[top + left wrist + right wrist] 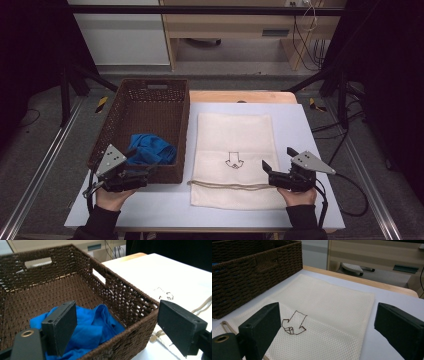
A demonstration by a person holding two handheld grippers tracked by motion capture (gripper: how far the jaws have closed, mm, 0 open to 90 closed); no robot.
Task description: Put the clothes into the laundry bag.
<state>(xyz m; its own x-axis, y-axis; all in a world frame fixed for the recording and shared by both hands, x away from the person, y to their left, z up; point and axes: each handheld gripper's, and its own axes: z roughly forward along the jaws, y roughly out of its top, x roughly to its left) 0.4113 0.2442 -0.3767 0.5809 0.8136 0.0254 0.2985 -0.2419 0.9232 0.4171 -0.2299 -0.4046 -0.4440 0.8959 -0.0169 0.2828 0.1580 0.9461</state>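
Woven brown wicker basket (150, 107), rough and matt. Blue cloth (150, 149) inside, soft, crumpled, faintly sheeny. Cream mesh bag (235, 135), fine open-weave fabric, matt, with a twisted cord (230, 185) drawstring. Smooth matt white table top (300, 130), bare wood edge beyond. Gripper pads (263, 325) of matt black plastic, grey metal plate (111, 158) above.

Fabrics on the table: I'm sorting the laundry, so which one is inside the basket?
The crumpled blue cloth lies in the brown wicker basket, at its near end. The cream mesh bag lies flat on the table beside the basket, outside it.
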